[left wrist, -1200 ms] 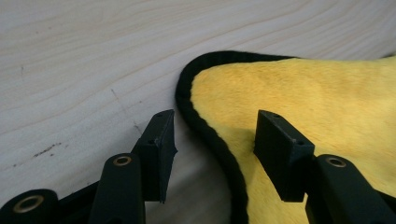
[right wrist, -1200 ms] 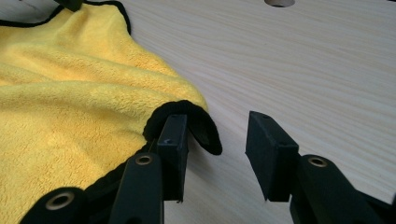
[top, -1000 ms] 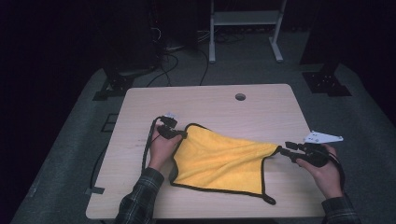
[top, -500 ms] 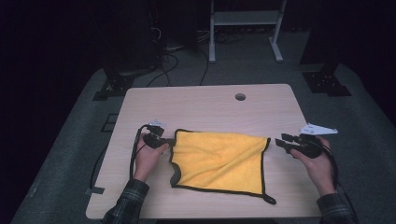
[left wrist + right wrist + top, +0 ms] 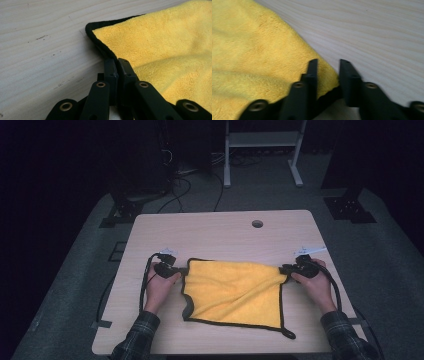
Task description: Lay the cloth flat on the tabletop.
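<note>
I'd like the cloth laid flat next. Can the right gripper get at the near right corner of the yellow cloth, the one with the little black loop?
Probably yes. The right gripper sits at the yellow cloth's far right corner, and only bare table lies between it and the looped corner.

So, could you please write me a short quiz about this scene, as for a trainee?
1. True or false: the yellow cloth lies crumpled in a ball at the far edge of the table.
2. Which colour is the hem of the cloth? A) red B) black C) white
3. What does the left hand-held gripper hold, and where on it?

Key
1. False. It lies spread out on the near half of the table.
2. B.
3. The yellow cloth. Its jaws are shut on the hem, close to a corner.
</note>
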